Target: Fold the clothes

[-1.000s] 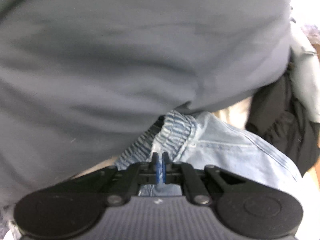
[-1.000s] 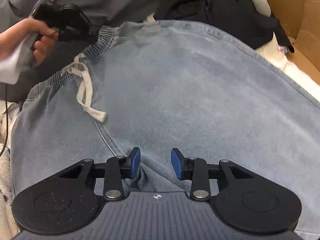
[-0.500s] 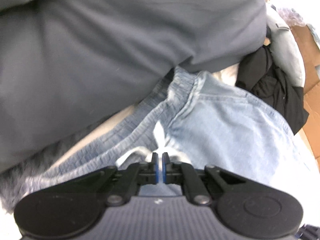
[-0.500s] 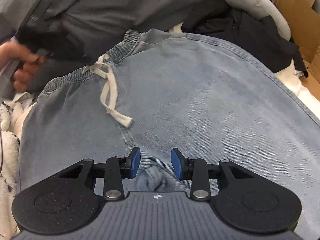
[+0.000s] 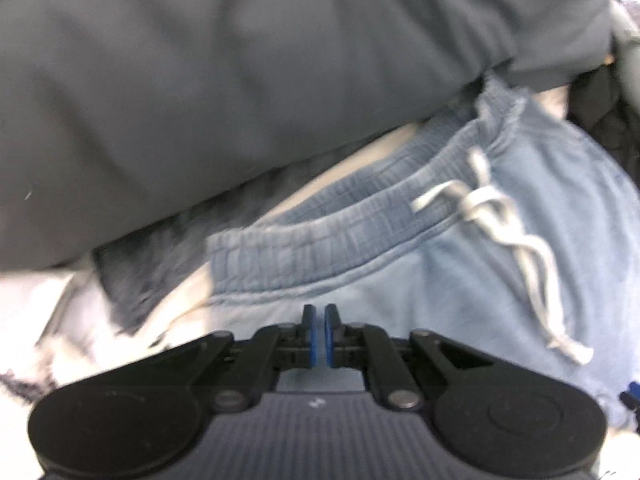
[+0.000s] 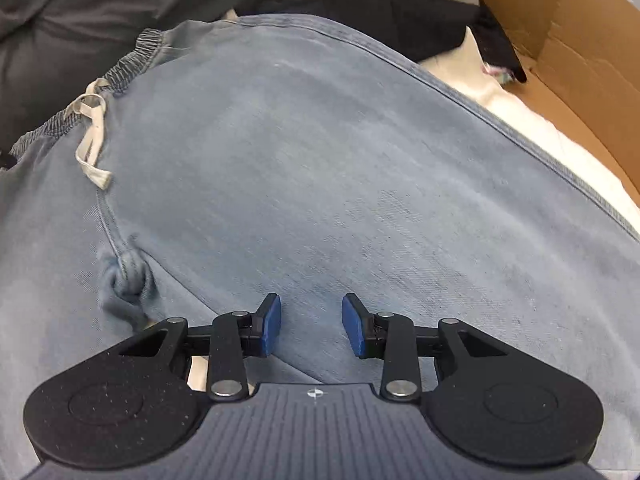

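Light blue denim drawstring trousers (image 6: 360, 184) lie spread flat, filling most of both views. Left gripper (image 5: 319, 334): blue pads together, only a sliver between them, nothing pinched; it sits over the denim just below the ribbed elastic waistband (image 5: 340, 228). Off-white drawstring (image 5: 504, 240) trails at 2 o'clock from it. Right gripper (image 6: 311, 330): fingers apart, bare denim between them, not gripping. Bunched crotch seam (image 6: 126, 276) at its 10 o'clock. Dark grey garment (image 5: 240, 72) at 12, brown cardboard box (image 6: 560, 40) at 2.
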Demonstrator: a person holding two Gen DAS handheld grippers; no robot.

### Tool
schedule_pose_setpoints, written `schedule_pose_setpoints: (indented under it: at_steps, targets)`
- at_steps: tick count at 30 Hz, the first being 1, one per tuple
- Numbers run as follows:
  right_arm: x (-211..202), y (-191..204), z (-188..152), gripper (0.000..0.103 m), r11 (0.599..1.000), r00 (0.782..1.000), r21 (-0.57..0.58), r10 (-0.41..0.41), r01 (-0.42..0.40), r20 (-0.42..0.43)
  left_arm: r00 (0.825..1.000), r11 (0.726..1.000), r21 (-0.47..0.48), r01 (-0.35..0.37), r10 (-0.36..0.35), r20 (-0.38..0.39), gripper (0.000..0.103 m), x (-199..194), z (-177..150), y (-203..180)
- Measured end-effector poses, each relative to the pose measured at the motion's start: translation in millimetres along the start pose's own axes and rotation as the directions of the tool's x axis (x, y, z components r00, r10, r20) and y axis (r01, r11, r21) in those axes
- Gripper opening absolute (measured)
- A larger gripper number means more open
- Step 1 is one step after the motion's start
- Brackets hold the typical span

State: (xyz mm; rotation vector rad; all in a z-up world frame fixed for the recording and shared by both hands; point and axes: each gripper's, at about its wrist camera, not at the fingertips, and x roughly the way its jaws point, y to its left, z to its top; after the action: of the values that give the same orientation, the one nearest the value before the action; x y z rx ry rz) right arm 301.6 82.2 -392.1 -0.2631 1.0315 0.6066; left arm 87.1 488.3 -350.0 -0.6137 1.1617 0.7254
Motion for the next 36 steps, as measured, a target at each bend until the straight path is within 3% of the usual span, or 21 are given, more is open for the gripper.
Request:
schedule_pose_setpoints:
  at_steps: [5, 12, 17, 23, 28, 32, 36]
  targets:
    - [1, -10, -2, 0.041, 1.0, 1.0, 0.01, -0.004, 0.004, -0.023, 0.998, 0.998, 0.036, -0.06, 0.06, -0.011, 0.003, 23, -3, 20]
    - [-3, -28, -9, 0.046, 0.999, 0.999, 0.011, -0.033, 0.034, -0.041, 0.995, 0.994, -0.031, -0.102, 0.101, -0.008, 0.003, 15, 4, 21]
    - [-5, -32, -13, 0.049, 0.999, 0.998, 0.016, -0.044, 0.044, -0.05, 0.998, 0.995, -0.075, -0.06, 0.062, 0.013, 0.006, -15, 5, 25]
    - [-5, -32, -14, 0.05, 0.998, 0.998, 0.022, -0.051, 0.052, -0.048, 0.998, 0.992, -0.113, 0.061, -0.06, 0.011, 0.007, -37, -8, 12]
    - [-5, -32, -15, 0.05, 0.998, 0.998, 0.026, -0.05, 0.051, -0.042, 0.996, 0.992, -0.098, 0.084, -0.087, -0.036, 0.007, -7, -23, -14]
    - [-6, -31, -17, 0.05, 0.998, 0.998, 0.032, -0.051, 0.052, -0.034, 0.999, 0.994, -0.104, 0.019, -0.024, -0.04, 0.005, 22, -24, -13]
    - [-6, -31, -19, 0.05, 0.998, 0.998, 0.039, -0.055, 0.056, -0.027, 0.999, 0.988, -0.157, 0.01, -0.015, -0.035, 0.003, 37, -12, 0]
